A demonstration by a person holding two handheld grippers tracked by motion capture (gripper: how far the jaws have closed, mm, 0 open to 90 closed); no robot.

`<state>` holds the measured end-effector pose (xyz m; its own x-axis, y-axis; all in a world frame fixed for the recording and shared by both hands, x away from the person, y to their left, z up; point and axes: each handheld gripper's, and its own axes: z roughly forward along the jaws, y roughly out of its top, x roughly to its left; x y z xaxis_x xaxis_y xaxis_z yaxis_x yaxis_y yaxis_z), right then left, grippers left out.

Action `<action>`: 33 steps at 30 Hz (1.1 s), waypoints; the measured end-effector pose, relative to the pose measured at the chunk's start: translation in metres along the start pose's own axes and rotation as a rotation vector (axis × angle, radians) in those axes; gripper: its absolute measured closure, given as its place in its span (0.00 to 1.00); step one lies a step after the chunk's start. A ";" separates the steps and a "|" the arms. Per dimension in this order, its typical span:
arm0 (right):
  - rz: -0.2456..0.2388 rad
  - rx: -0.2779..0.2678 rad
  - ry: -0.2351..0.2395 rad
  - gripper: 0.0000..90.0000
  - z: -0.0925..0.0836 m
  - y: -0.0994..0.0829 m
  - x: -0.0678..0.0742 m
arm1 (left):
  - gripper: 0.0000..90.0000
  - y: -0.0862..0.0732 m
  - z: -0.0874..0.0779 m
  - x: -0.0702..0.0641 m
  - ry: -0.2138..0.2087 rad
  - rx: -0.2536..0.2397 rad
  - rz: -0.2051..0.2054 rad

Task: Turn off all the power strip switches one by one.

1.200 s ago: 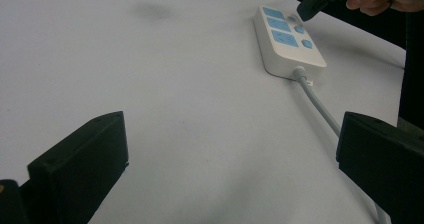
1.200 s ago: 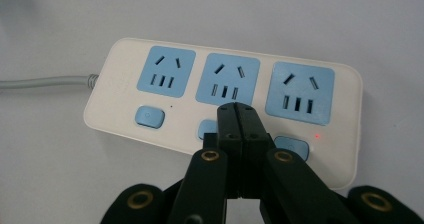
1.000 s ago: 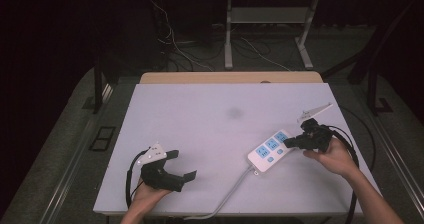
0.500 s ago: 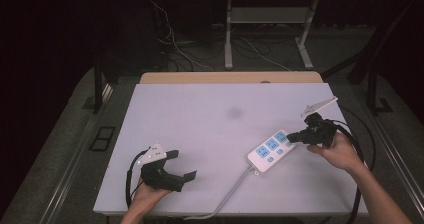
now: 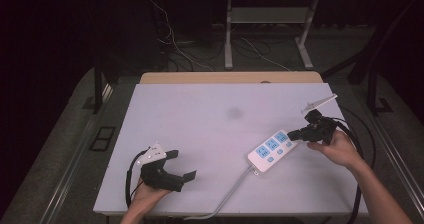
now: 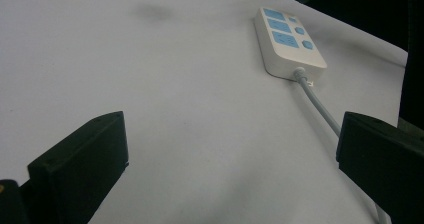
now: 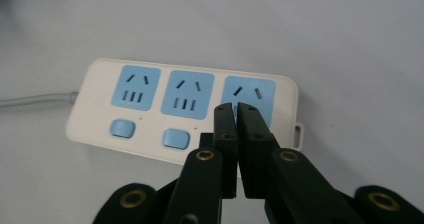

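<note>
We see a white rectangular plastic power strip (image 5: 272, 151) with three blue sockets and blue switches lying flat on the pale grey surface (image 5: 210, 119), toward its right side, its grey cable (image 5: 227, 196) trailing off the near edge. We find the right gripper (image 5: 295, 134), held in the person's right hand (image 5: 337, 149), poised at the strip's far end; in the right gripper view its black fingers (image 7: 225, 129) stand almost together, a thin slit between them and nothing clamped there, their tips over the third socket of the power strip (image 7: 185, 109). They have just been opening slightly from fully closed. We note the left gripper (image 5: 182, 171) resting low at the near left of the surface in the person's left hand (image 5: 147, 194), well apart from the strip; in the left gripper view its fingers (image 6: 80, 169) stand wide apart, with bare surface between them and the power strip (image 6: 287, 39) lying farther off.
</note>
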<state>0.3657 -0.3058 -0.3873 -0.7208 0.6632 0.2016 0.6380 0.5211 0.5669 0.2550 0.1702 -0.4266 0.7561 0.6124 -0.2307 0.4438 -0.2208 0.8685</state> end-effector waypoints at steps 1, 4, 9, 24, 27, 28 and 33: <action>-0.001 -0.005 -0.016 0.93 0.001 0.000 0.000 | 0.00 0.000 0.000 0.000 0.000 -0.001 0.000; 0.031 -0.016 -0.018 0.94 0.003 -0.001 -0.002 | 0.00 0.000 0.000 0.000 0.000 -0.001 -0.001; 0.072 -0.020 0.014 1.00 0.005 -0.004 -0.003 | 0.00 0.000 0.000 0.000 0.000 -0.001 0.000; 0.103 -0.027 0.014 1.00 0.013 -0.020 -0.009 | 0.00 0.000 0.001 0.000 0.000 0.001 0.000; 0.114 -0.048 0.018 1.00 0.014 -0.023 -0.011 | 0.00 0.000 0.001 0.000 0.000 0.001 -0.002; 0.116 -0.054 0.020 1.00 0.015 -0.023 -0.011 | 0.00 0.000 0.001 0.000 0.001 0.001 -0.001; 0.123 -0.054 0.034 1.00 0.018 -0.026 -0.011 | 0.00 0.000 0.001 0.000 0.000 0.005 -0.001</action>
<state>0.3622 -0.3170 -0.4188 -0.6474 0.7012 0.2988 0.7074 0.4067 0.5781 0.2552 0.1689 -0.4272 0.7558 0.6126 -0.2312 0.4465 -0.2239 0.8663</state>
